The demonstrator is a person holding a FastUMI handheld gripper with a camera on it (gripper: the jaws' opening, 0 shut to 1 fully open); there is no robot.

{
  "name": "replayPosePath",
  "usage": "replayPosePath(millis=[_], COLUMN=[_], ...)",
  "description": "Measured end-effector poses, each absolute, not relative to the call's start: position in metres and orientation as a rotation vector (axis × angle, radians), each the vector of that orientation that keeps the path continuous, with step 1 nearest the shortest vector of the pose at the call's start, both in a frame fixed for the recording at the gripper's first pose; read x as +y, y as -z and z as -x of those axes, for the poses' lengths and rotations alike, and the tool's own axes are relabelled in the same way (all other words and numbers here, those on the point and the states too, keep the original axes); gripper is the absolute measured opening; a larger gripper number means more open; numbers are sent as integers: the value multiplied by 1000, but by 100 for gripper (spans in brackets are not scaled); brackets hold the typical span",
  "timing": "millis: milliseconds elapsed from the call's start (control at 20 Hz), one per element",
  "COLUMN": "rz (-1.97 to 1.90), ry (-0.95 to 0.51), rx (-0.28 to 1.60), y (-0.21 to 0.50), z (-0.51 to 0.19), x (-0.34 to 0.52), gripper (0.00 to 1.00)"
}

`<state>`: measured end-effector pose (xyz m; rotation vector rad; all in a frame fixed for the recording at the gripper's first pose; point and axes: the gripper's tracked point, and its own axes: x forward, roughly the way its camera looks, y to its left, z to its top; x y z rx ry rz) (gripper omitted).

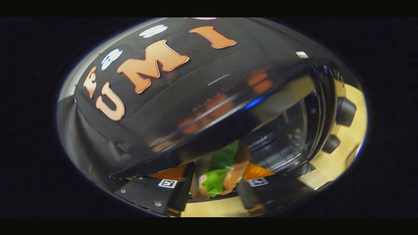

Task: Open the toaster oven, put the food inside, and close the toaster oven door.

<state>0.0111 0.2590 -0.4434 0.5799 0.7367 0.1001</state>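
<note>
A sandwich (218, 179) of toasted bread with green lettuce sits between my two fingers, and my gripper (213, 191) is shut on it. The view is strongly tilted. Directly ahead is the black toaster oven (212, 107), its glossy top rising above the sandwich. The oven's open cavity (281, 140) with a wire rack shows just beyond the right finger (253, 192). The sandwich is at the mouth of the cavity; how far in it reaches, I cannot tell. The left finger (178, 191) presses the bread's other side.
Two black knobs (345, 111) (331, 143) stand on the oven's front panel past the cavity. A light wooden table (346, 156) carries the oven and shows below the fingers. Black booth cloth (98, 137) hangs behind the oven.
</note>
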Motion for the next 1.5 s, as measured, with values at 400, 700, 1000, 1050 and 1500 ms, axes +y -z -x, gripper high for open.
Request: replayPosePath(millis=[400,700,1000,1050,1500], rz=[-355,-297,-253,-246,-202], ry=[-192,-296,-341,-347,-361], rx=[786,766,743,741,674], y=[395,355,336,333,295], z=[16,38,63,66,74], x=[212,198,185,183,158], gripper=[98,98,99,99,98])
